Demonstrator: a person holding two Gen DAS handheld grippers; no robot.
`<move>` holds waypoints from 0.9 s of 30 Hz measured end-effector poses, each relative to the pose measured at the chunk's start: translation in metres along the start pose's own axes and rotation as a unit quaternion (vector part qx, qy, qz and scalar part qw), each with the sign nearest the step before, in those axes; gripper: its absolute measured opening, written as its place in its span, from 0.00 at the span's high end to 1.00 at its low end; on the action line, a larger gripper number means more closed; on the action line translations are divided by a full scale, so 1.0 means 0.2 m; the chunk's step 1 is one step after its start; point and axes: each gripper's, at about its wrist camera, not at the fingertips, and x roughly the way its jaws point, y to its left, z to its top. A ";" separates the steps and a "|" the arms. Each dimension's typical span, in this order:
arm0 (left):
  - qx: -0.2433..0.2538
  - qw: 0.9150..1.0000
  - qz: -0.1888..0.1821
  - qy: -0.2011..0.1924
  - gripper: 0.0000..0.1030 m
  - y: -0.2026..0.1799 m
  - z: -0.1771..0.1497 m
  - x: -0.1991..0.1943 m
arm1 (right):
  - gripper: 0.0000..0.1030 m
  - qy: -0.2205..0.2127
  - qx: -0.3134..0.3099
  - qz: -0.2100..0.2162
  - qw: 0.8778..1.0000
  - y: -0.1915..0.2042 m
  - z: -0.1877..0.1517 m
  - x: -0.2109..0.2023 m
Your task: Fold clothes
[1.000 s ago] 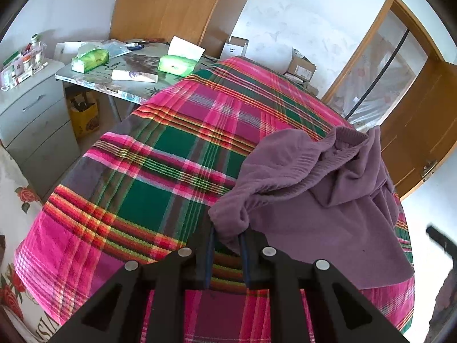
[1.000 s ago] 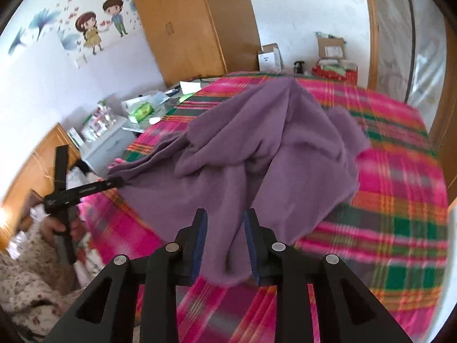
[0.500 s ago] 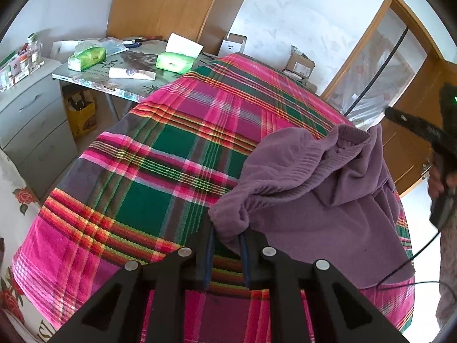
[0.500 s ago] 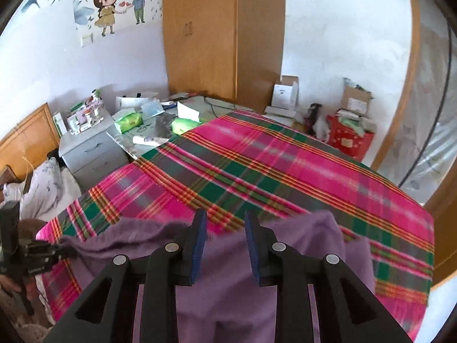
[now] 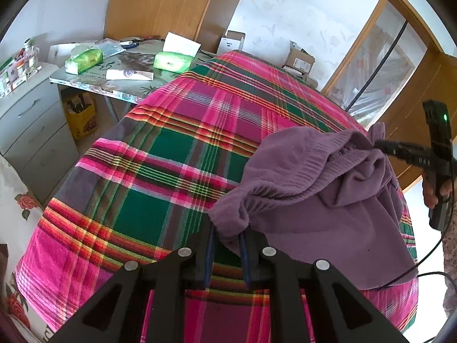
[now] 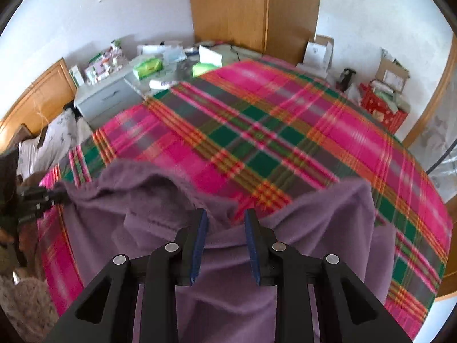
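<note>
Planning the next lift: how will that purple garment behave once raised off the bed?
Probably floppy: the purple garment droops in folds from the left claw. Its fleecy, ribbed surface suggests little slipping. Likely light, since one pinched corner bunches it.

The garment [image 5: 328, 200] is a plain dusty purple, and the blanket [image 5: 171, 157] is a plaid of hot pink and deep green, crossed by grey bands and thin orange, yellow and white stripes. Two tissue packs [image 5: 172, 62] are bright green, the wardrobe [image 5: 160, 3] is honey-brown wood, and the drawer unit [image 5: 31, 123] is pale grey. Each black hand-held gripper has dark blue pads [image 6: 200, 243].
</note>
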 end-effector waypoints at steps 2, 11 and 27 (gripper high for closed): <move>-0.001 1.000 0.000 0.000 0.84 0.00 0.00 0.00 | 0.72 -0.007 0.003 0.007 1.000 -0.01 -0.03 -0.02; -0.004 1.000 0.004 0.003 0.84 0.00 0.01 0.01 | 0.72 0.005 -0.026 -0.008 1.000 0.01 -0.09 0.00; -0.007 1.000 0.004 0.010 0.82 0.01 0.02 0.01 | 0.60 0.015 -0.136 0.033 0.990 0.14 0.11 0.13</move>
